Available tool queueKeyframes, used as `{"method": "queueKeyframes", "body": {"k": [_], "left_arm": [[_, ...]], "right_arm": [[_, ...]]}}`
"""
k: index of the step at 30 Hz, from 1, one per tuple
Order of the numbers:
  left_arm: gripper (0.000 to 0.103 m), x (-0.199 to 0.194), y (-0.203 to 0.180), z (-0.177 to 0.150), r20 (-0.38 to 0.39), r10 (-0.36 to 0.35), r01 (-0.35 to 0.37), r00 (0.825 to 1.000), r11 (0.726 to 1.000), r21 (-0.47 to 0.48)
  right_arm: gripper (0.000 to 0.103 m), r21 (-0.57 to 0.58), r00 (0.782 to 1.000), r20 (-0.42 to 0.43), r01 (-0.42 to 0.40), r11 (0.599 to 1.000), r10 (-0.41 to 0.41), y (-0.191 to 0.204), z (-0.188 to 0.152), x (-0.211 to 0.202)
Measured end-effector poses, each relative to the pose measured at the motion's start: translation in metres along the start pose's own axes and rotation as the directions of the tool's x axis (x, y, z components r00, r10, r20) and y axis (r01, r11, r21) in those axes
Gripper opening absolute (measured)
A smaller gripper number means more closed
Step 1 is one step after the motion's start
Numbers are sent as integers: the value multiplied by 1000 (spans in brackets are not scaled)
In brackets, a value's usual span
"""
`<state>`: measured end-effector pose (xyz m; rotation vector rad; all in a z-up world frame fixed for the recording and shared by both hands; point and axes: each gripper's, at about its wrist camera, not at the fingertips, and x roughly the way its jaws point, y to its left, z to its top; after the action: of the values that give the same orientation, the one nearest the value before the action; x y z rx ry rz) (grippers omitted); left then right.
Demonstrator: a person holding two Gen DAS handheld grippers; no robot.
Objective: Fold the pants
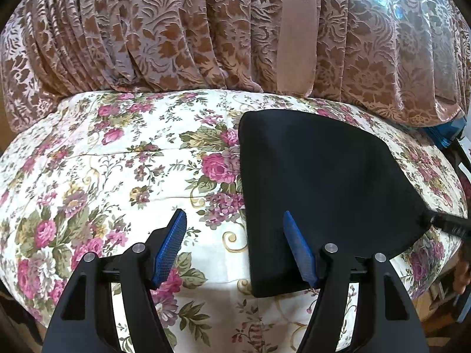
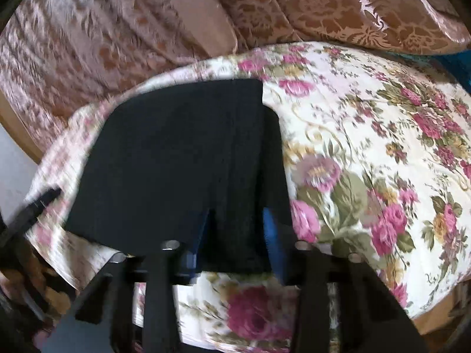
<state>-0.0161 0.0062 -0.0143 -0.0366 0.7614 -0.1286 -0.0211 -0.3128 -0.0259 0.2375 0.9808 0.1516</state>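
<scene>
1. The black pants [image 1: 318, 188] lie folded into a compact flat stack on a flowered bedspread [image 1: 117, 161], toward the side of the bed nearest the right hand.
2. In the left wrist view the left gripper [image 1: 235, 247] hangs above the bed with its blue-padded fingers [image 1: 170, 250] spread wide. Nothing is between them; one pad sits over the bare spread, the other over the near left edge of the pants (whether it touches the cloth I cannot tell).
3. In the right wrist view the right gripper [image 2: 235, 235] is at the near edge of the pants [image 2: 182, 158], the fingers [image 2: 272, 235] about a third open.
4. A narrow strip of black cloth lies between those fingers. The picture is blurred, so I cannot tell whether the pads press on it or merely straddle it.
5. A dark strap or cord [image 2: 35, 203] trails off the far left corner of the pants in the right wrist view; the same thing shows at the right edge of the left wrist view [image 1: 447, 223].
6. Behind the bed hangs a brown and pink patterned curtain [image 1: 176, 29], its lower edge resting against the spread.
7. A bit of blue fabric [image 1: 447, 135] peeks out under the curtain at the far right.
</scene>
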Motion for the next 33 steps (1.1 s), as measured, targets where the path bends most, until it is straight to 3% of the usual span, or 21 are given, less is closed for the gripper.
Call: {"method": "queueKeyframes", "body": {"k": [3,15,23,29,33], "left_arm": [[67,-2,1,-2,1,2,-2,1000,1000,-3],[67,-11,6,-2,33,31,-30,999,999,-24],[67,-13,7,1,44,48,-47,998,998,-29],[74,-11,8,4,46,60,-59,997,998,-28],[74,-7,6,7,42,67,-66,997,998,-22]], "right_arm": [[34,45,1000,10,-25,999,25,-9,-6,3],[34,-18,1000,22,15,1000,-14,-1,-5,-1],[35,-2,1000,19,-9,1000,9,-4,-6,-2],[51,15,999,15,-28,999,28,-8,0,-11],[55,34,997,69,-44,998,42,-13,11,-25]]}}
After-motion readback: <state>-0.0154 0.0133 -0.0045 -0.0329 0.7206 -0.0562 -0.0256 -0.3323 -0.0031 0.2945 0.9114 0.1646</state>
